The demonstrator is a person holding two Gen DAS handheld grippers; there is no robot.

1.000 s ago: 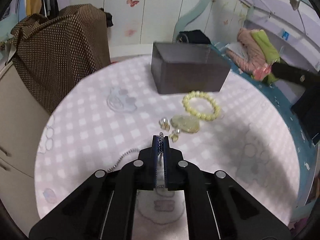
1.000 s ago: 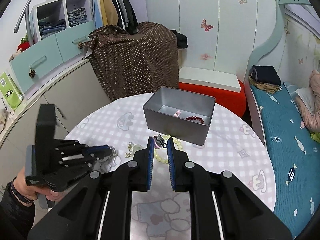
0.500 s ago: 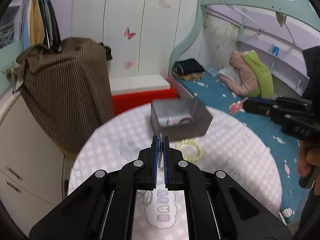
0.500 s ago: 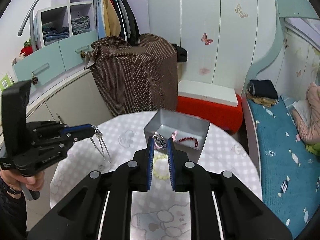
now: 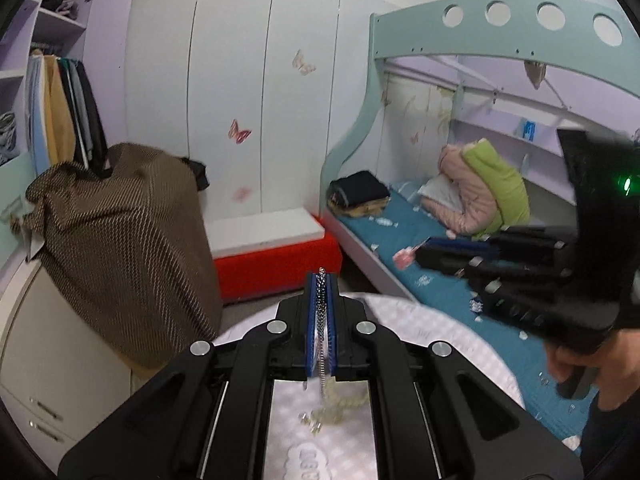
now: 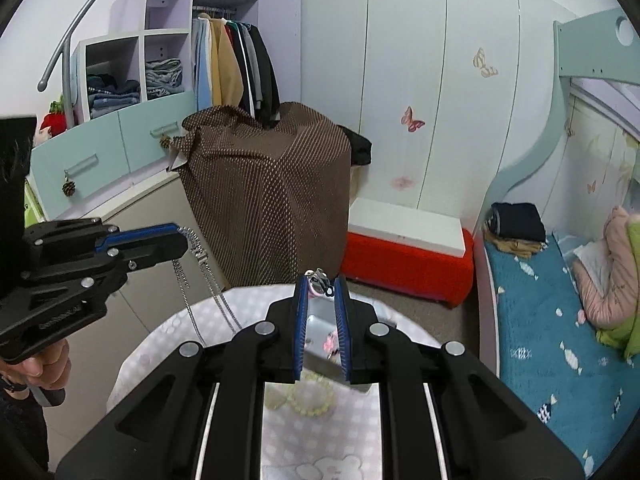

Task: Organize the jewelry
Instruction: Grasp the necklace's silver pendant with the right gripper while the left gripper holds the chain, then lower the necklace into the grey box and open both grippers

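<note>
My left gripper (image 5: 321,280) is shut on a silver chain (image 5: 321,364) that hangs down between its fingers, high above the round checked table (image 5: 440,340). From the right wrist view the same left gripper (image 6: 180,236) shows at the left, and the silver chain (image 6: 200,280) dangles from it in two strands. My right gripper (image 6: 322,280) is shut on a small pink-and-silver trinket (image 6: 320,280) at its fingertips. Below it stands the grey metal box (image 6: 320,340). A yellow bead bracelet (image 6: 312,396) and a pale pendant (image 6: 278,398) lie on the table.
A brown dotted cloth covers a bulky thing (image 6: 268,200) behind the table. A red bench (image 6: 404,264) stands by the wall, and a bed (image 6: 540,320) fills the right side. White cabinets (image 6: 100,208) run along the left. Small earrings (image 5: 310,420) lie near the bracelet.
Both grippers have risen well above the table, the left more. The chain has come off the cloth and now hangs free. Both views tilt up toward the room.
</note>
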